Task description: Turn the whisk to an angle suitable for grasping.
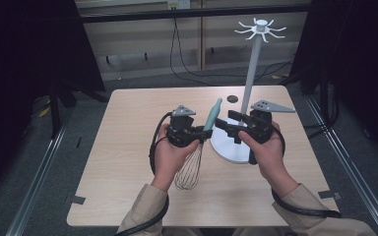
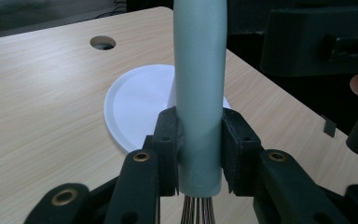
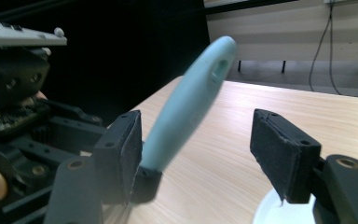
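A whisk with a pale teal handle point(image 1: 213, 114) and a wire head point(image 1: 189, 169) is tilted over the table's middle, handle up and away from me. My left gripper point(image 1: 205, 133) is shut on the lower end of the handle point(image 2: 199, 93), its pads pressing both sides, and the wires hang below. My right gripper point(image 1: 225, 119) points left at the handle's upper part. In the right gripper view its jaws stand apart, and the handle point(image 3: 186, 107) rises in the gap beside one pad point(image 3: 126, 149). The right gripper point(image 3: 196, 149) is open.
A white stand has a round base point(image 1: 229, 147), a tall pole point(image 1: 252, 73) and a ring of hooks point(image 1: 261, 28) on top, just behind my right gripper. A cable hole point(image 1: 232, 99) sits near the table's far edge. Dark curtains flank the table.
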Demonstrator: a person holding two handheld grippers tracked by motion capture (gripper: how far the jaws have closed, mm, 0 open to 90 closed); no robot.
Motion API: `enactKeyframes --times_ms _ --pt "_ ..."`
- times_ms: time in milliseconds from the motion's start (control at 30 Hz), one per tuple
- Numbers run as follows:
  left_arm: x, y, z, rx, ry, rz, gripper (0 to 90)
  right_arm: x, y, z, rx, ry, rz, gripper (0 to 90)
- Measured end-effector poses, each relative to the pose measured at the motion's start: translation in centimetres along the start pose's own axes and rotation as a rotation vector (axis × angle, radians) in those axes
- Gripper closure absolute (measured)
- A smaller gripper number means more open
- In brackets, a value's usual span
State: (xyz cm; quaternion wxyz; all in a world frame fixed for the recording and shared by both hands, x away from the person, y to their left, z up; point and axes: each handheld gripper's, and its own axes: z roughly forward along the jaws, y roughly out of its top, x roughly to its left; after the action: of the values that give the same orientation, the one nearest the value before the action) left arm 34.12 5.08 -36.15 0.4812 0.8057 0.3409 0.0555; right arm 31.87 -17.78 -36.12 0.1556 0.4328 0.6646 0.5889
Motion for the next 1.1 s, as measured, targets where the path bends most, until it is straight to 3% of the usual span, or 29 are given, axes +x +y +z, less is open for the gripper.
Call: enactKeyframes --times_ms 400,533,567,667,833,867,933,1033,1100 --pt "-0.8 0.1 -0.2 -0.022 -0.032 0.027 69.7 0.1 0.2 0.8 0.008 0.023 0.029 39.6" --pt "-1.1 0.2 -0.1 -0.046 -0.064 0.047 69.7 0.1 0.2 0.9 0.002 0.052 0.053 46.5" --pt "-1.2 0.2 -0.1 -0.045 -0.061 0.05 69.7 0.1 0.2 0.9 -0.003 0.081 0.073 56.3" --pt "-1.2 0.2 -0.1 -0.054 -0.064 0.059 69.7 0.1 0.3 0.8 -0.008 0.095 0.074 59.2" --pt "-1.2 0.0 0.0 -0.083 -0.085 0.063 68.4 0.0 0.6 0.4 -0.028 0.152 0.126 66.3" --pt "-1.1 -0.1 0.0 -0.081 -0.076 0.071 67.2 0.0 0.7 0.3 -0.03 0.162 0.131 66.7" --pt "-1.0 -0.3 0.1 -0.077 -0.074 0.065 58.8 0.2 1.0 0.0 -0.047 0.133 0.07 66.8" --pt "-0.8 -0.8 0.2 -0.079 -0.064 0.062 47.0 -0.2 1.5 -0.8 -0.073 0.13 0.078 66.8" --pt "-0.5 -1.2 0.2 -0.077 -0.058 0.056 39.1 -0.3 1.8 -1.2 -0.082 0.103 0.04 66.8"
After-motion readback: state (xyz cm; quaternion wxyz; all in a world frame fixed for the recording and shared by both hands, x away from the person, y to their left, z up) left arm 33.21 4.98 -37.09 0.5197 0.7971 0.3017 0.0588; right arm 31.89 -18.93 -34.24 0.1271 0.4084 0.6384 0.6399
